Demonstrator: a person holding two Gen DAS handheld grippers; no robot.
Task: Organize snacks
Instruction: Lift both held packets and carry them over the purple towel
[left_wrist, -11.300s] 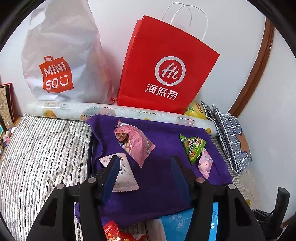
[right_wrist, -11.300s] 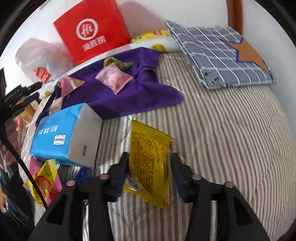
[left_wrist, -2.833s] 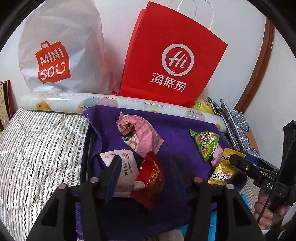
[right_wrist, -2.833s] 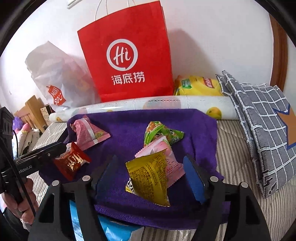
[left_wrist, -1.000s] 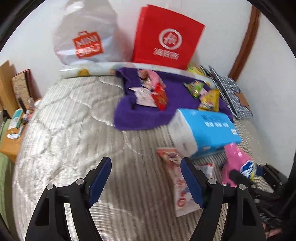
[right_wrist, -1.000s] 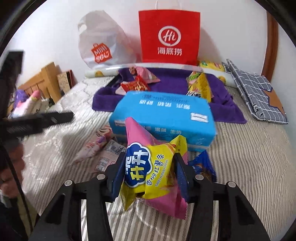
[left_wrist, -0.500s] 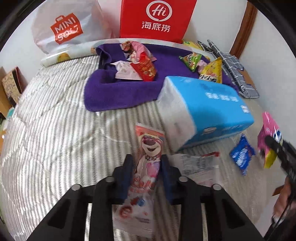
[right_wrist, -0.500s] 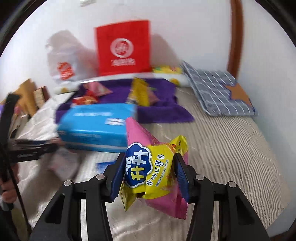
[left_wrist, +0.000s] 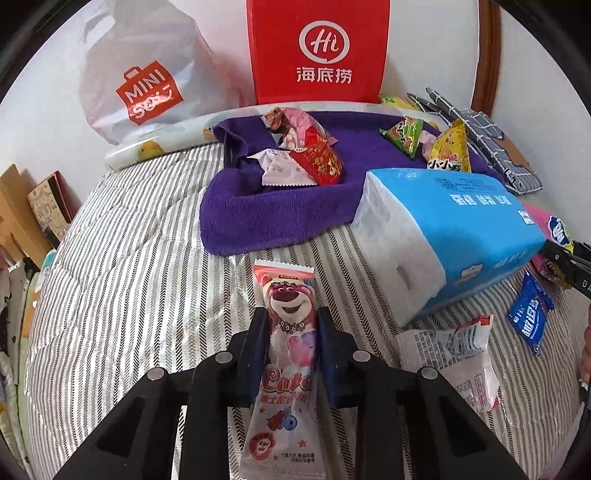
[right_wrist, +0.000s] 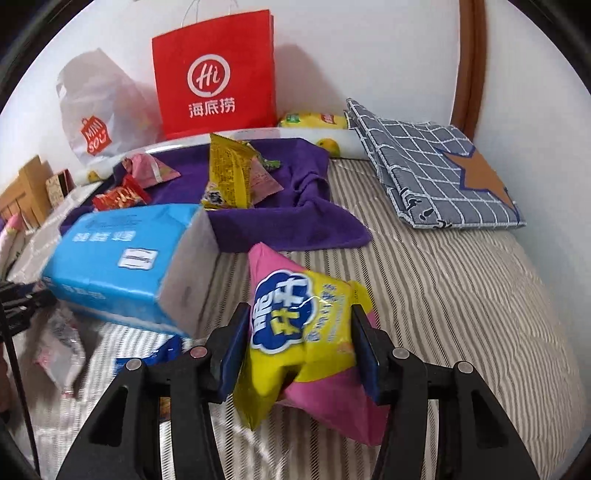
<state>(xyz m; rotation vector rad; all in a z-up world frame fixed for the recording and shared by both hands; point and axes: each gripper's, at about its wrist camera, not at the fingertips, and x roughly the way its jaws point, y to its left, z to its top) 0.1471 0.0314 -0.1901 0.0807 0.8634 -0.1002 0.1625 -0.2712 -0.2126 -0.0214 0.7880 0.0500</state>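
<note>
My left gripper (left_wrist: 291, 325) is shut on a long pink bear-print snack packet (left_wrist: 286, 354) over the striped bed. My right gripper (right_wrist: 301, 317) is shut on a pink and yellow chip bag (right_wrist: 306, 332), held above the bed; it also shows at the right edge of the left wrist view (left_wrist: 550, 225). A purple towel (left_wrist: 273, 206) (right_wrist: 295, 218) lies at the back with several snacks on it: a red packet (left_wrist: 321, 162), a white one (left_wrist: 280, 170), a green one (left_wrist: 404, 134) and a yellow one (left_wrist: 450, 151) (right_wrist: 229, 173).
A blue tissue pack (left_wrist: 461, 229) (right_wrist: 125, 258) lies in front of the towel. A blue packet (left_wrist: 530, 317) and a white wrapper (left_wrist: 454, 354) lie on the bed. A red paper bag (left_wrist: 317, 51), a white Miniso bag (left_wrist: 144, 74) and a checked cloth (right_wrist: 428, 162) stand behind.
My left gripper has closed on the bear packet and holds it. My right gripper has carried the chip bag toward the towel.
</note>
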